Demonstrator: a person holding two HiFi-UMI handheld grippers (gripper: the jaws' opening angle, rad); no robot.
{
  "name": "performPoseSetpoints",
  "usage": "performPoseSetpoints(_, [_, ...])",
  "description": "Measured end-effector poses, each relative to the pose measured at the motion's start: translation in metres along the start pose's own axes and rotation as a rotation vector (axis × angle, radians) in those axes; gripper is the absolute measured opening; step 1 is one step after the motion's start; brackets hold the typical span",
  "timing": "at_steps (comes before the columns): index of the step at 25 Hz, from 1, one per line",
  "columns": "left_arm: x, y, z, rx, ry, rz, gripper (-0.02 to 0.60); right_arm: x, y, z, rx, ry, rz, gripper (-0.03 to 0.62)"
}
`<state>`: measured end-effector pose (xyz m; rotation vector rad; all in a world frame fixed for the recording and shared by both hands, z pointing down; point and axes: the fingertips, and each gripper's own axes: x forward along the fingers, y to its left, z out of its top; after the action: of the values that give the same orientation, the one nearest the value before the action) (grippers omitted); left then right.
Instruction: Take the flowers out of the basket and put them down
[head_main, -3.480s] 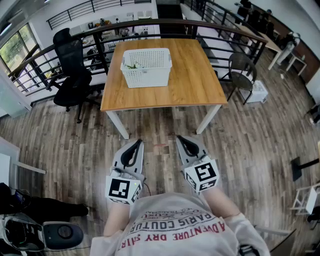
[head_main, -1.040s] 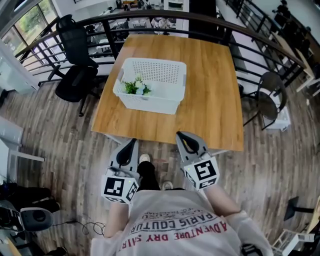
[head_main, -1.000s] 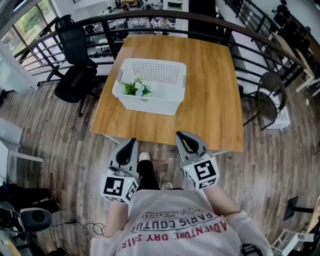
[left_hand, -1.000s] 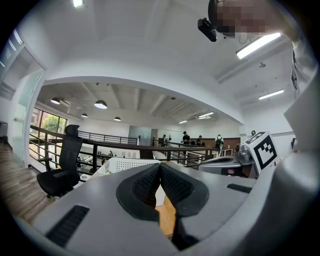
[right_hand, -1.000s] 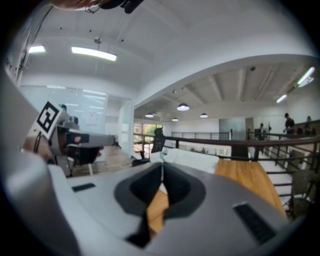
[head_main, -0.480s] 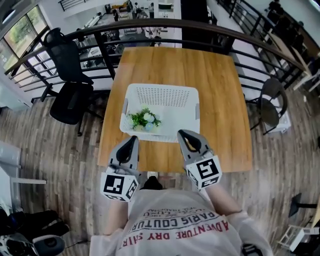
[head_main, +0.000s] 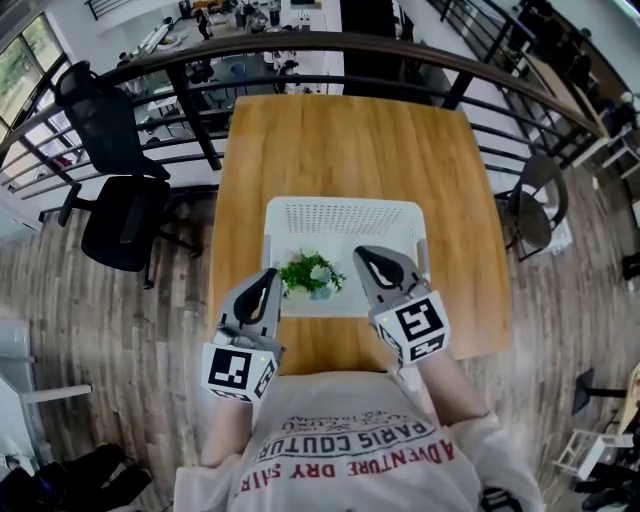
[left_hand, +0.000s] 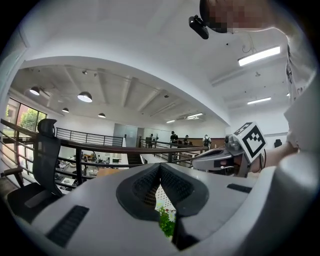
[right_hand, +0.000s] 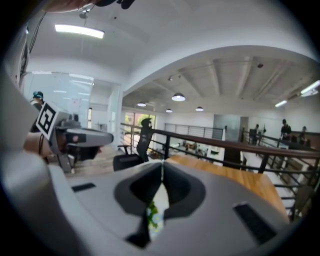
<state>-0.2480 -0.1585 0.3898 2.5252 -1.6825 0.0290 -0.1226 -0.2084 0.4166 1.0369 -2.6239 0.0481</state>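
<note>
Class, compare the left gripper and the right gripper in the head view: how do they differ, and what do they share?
The right gripper reaches over the near right part of the basket; the left gripper has its tip at the left rim. The right gripper is held farther forward than the left gripper. Both are shut and empty, flanking the flowers.

An open-plan office on a railed upper level is shown: a wooden table (head_main: 345, 150) is set on a plank floor (head_main: 100, 330) near a black swivel office chair (head_main: 120, 220), a black metal railing (head_main: 300, 45) is run along the edge, cluttered desks (head_main: 160, 35) are seen beyond it, and round ceiling lamps (left_hand: 84, 96) are hung overhead.
</note>
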Motion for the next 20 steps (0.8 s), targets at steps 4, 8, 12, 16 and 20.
performPoseSetpoints(4, [0.01,0.015,-0.004,-0.009,0.007,0.006,0.026,0.034,0.0,-0.016,-0.012,0.092,0.074,0.029])
performPoseSetpoints(8, [0.016,0.026,-0.02,-0.021,0.032,0.033,0.026,0.063,0.0,-0.049,-0.029,0.221,0.151,0.029])
performPoseSetpoints(12, [0.022,0.029,-0.037,-0.053,0.069,0.038,0.026,0.093,-0.008,-0.095,-0.061,0.421,0.228,0.029])
performPoseSetpoints(16, [0.027,0.036,-0.051,-0.074,0.09,0.044,0.026,0.117,-0.005,-0.141,-0.086,0.582,0.31,0.031])
performPoseSetpoints(20, [0.027,0.042,-0.06,-0.09,0.106,0.055,0.026,0.13,0.002,-0.18,-0.065,0.695,0.37,0.107])
